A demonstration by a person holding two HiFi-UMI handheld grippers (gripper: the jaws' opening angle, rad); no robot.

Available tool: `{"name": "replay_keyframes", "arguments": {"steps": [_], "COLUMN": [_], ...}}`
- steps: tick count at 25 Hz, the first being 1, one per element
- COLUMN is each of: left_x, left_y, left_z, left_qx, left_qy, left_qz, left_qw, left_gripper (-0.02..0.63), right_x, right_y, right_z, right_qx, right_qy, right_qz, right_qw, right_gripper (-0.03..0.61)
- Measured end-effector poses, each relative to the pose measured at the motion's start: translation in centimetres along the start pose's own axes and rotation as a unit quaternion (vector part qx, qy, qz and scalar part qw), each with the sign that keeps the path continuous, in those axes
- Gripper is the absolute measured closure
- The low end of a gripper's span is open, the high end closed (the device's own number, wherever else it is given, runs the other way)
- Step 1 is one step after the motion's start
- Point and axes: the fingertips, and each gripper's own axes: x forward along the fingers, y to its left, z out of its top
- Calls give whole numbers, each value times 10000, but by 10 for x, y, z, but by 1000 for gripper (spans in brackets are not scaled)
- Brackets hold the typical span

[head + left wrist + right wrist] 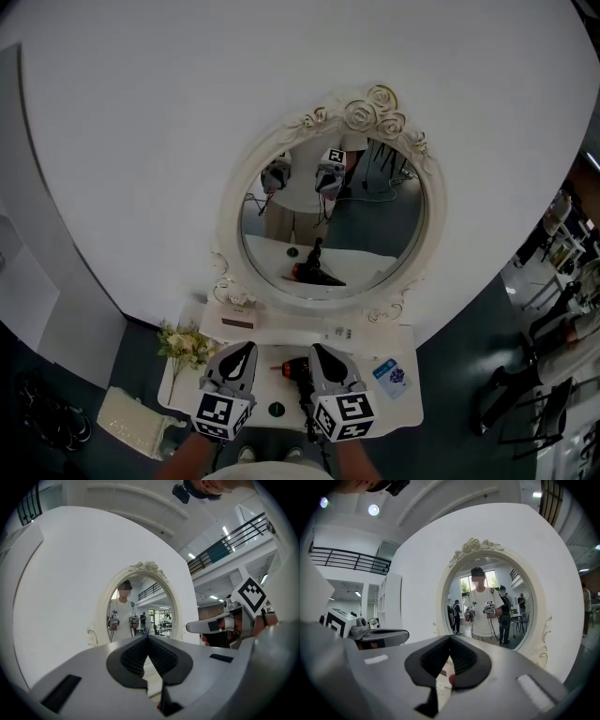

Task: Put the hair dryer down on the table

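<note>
Head view: the left hand-held gripper [247, 349] and right hand-held gripper [321, 351] sit closed and empty on either side of the hair dryer [297, 370]. It already lies on the tabletop [380, 410]; a stray nudge from either could shove it off the near edge.

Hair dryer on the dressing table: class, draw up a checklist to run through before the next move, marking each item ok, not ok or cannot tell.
1. Hair dryer lies on the table: ok.
2. Left claw is shut with nothing in it: ok.
3. Right claw is shut with nothing in it: ok.
4. Right claw is clear of the hair dryer: cannot tell. In the head view the two sit close together.
5. Flowers at the table's left edge stand apart from the hair dryer: ok.
</note>
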Motion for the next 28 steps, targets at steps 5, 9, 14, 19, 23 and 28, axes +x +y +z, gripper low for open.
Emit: {"name": "replay_keyframes", "arguments": {"steps": [5, 9, 14, 19, 23, 28], "left_x": [-1, 0, 0, 0, 1, 2], "left_y": [0, 1, 1, 2, 4, 1], "left_z": [-3, 0, -1, -3, -5, 1], "left_qx": [-5, 12, 9, 1, -36, 23], "left_qy": [27, 14, 11, 21, 14, 13], "left_qz": [-6, -30, -31, -19, 39, -15], "left_qw": [10000, 10000, 10000, 10000, 10000, 10000], "left_gripper": [604, 604, 604, 604, 604, 604], "right_x": [0, 2, 2, 3, 3, 3], "right_y": [1, 1, 1, 2, 1, 0], "right_z": [1, 0, -1, -2, -2, -2], "right_qx": [2, -12, -23, -24, -22, -49], "right_qy": [-4, 19, 32, 27, 34, 53], "right_qz": [-6, -8, -12, -4, -7, -7], "right_qw": [10000, 10000, 10000, 10000, 10000, 10000], "right_gripper": [568, 568, 566, 566, 567, 566]}}
